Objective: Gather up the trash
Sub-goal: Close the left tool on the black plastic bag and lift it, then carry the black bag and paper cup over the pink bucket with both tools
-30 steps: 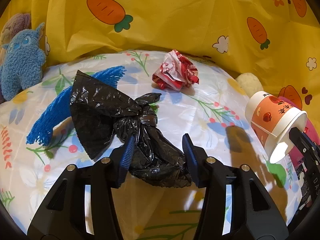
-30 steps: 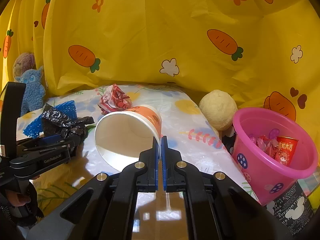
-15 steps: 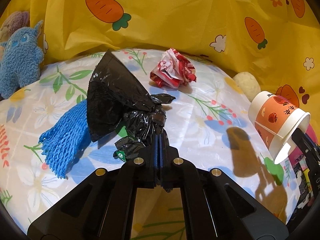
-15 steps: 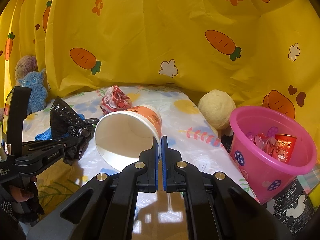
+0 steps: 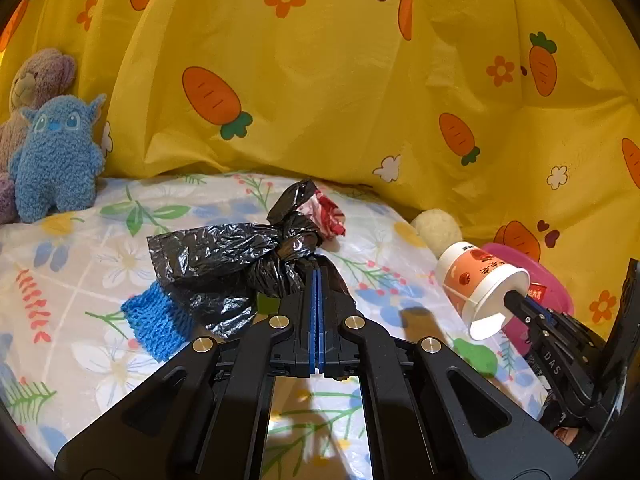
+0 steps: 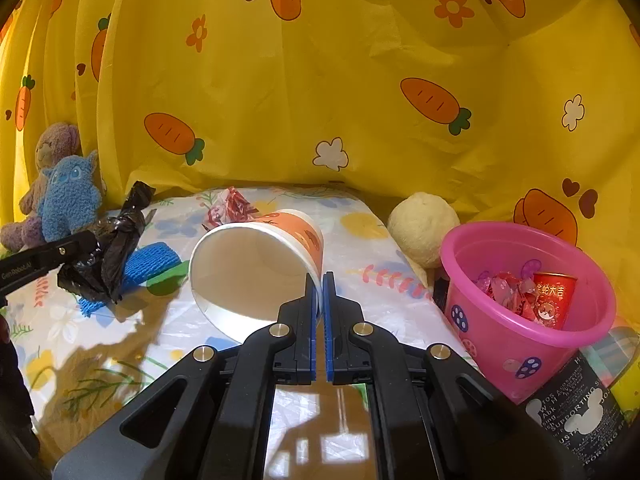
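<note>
A: What does each gripper hold?

B: The left gripper [image 5: 317, 276] is clenched on the black bag [image 5: 224, 264]. The bag hangs from its tips, clear of the cloth [image 5: 100, 260], with most of it spreading to the left of the tips. The right gripper [image 6: 318, 280] is clenched on the rim of the cup [image 6: 256, 264]. The cup lies on its side in the grip, mouth toward the camera, bottom pointing ahead and away.

A: Where is the bin from them?

B: The pink bin [image 6: 520, 320] stands to the right of the right gripper, near, a little lower than its tips. From the left gripper it is far to the right, behind the cup and the right gripper. So the right hand is clearly nearer.

A: So which goes first?

B: I think the cup. Its long axis runs forward, so the hand must swing right and tip the cup over the bin's mouth. The left hand would cross the right one, so I judge it better to wait.

A: Other trash?

B: A red wrapper [image 5: 326, 216] lies on the cloth, just beyond the bag. A blue net [image 5: 154, 316] lies under the bag, to the left.
</note>
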Available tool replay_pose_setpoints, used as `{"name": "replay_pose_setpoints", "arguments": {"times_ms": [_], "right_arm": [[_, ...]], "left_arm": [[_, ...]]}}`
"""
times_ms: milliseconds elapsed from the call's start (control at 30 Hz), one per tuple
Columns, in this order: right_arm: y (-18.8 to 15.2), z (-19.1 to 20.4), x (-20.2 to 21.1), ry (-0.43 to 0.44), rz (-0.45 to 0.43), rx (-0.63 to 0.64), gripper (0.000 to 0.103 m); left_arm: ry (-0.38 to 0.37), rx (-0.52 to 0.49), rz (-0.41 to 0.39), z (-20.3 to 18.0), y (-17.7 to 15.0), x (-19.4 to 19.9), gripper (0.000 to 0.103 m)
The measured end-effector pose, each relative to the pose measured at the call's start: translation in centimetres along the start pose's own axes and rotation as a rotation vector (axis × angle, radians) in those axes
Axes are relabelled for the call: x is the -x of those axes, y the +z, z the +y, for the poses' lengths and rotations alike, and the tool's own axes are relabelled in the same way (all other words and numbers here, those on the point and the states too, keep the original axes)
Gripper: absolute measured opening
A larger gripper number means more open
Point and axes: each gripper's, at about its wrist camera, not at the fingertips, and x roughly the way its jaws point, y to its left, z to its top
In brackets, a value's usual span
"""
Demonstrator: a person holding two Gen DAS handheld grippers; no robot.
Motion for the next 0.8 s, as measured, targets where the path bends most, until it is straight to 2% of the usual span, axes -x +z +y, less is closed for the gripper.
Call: {"name": "replay_pose_setpoints", "arguments": {"times_ms": [800], "right_arm": [[0.3, -1.0, 5.1, 0.012, -0.080, -0.008, 0.004]], "left_arm": [[-0.019, -0.118, -0.059, -5.0, 0.3, 3.9, 0.000]]}}
